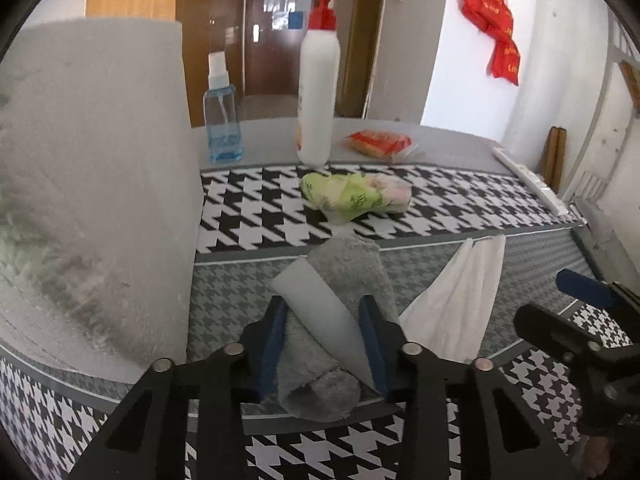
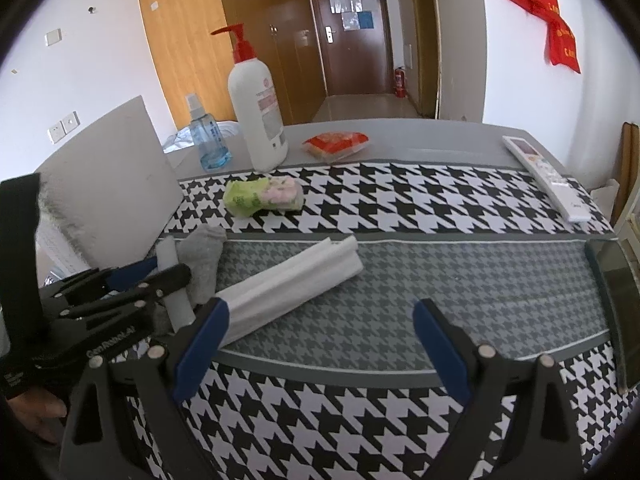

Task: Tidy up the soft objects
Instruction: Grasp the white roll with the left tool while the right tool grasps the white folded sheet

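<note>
The left gripper [image 1: 324, 336] is clenched on the rolled grey sock [image 1: 336, 320] near the box [image 1: 92, 184], the right gripper [image 2: 320, 344] is released beside the white cloth [image 2: 292, 280], so lifting the sock seems next

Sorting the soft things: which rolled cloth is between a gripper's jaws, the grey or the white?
The grey fuzzy rolled cloth sits between the left gripper. The white rolled cloth lies apart beside it, against the outside of one finger of the open right gripper.
</note>
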